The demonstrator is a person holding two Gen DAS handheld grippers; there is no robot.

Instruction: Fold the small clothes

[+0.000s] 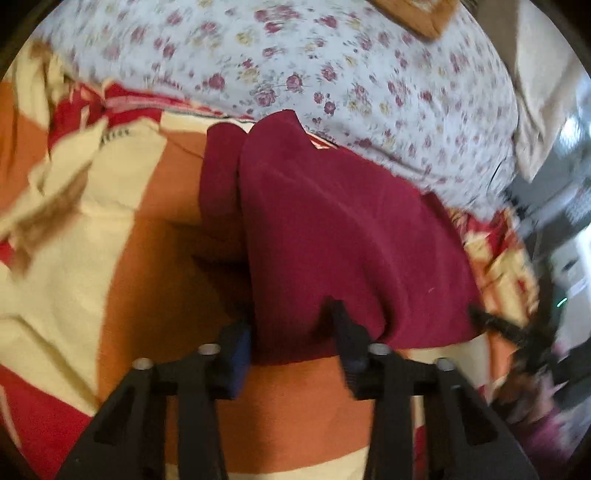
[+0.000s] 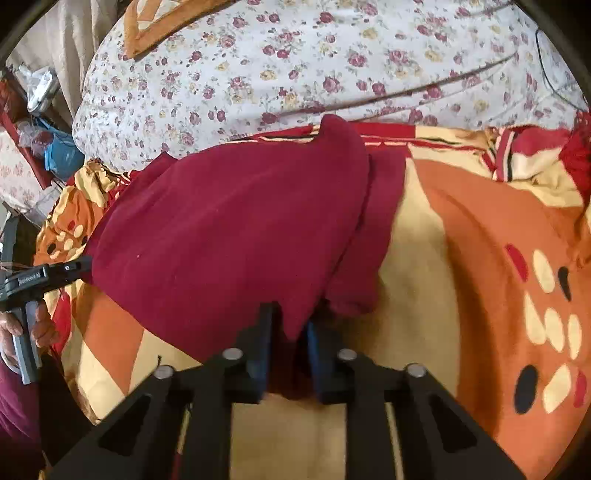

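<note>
A maroon garment (image 1: 332, 229) lies folded over on an orange, cream and red bedspread (image 1: 147, 280). My left gripper (image 1: 290, 328) has the garment's near edge bunched between its fingers and is shut on it. In the right wrist view the same maroon garment (image 2: 229, 221) hangs from my right gripper (image 2: 290, 321), whose blue pads pinch a fold of its near corner. The left gripper (image 2: 79, 266) shows there at the garment's left corner, held by a person's hand (image 2: 40, 325). The right gripper (image 1: 495, 325) appears blurred at the garment's right edge.
A white sheet with a red flower print (image 2: 295, 74) covers the bed behind the garment. An orange-bordered cloth (image 2: 155, 33) lies on it at the back. Bags and clutter (image 2: 44, 122) sit beside the bed at the left.
</note>
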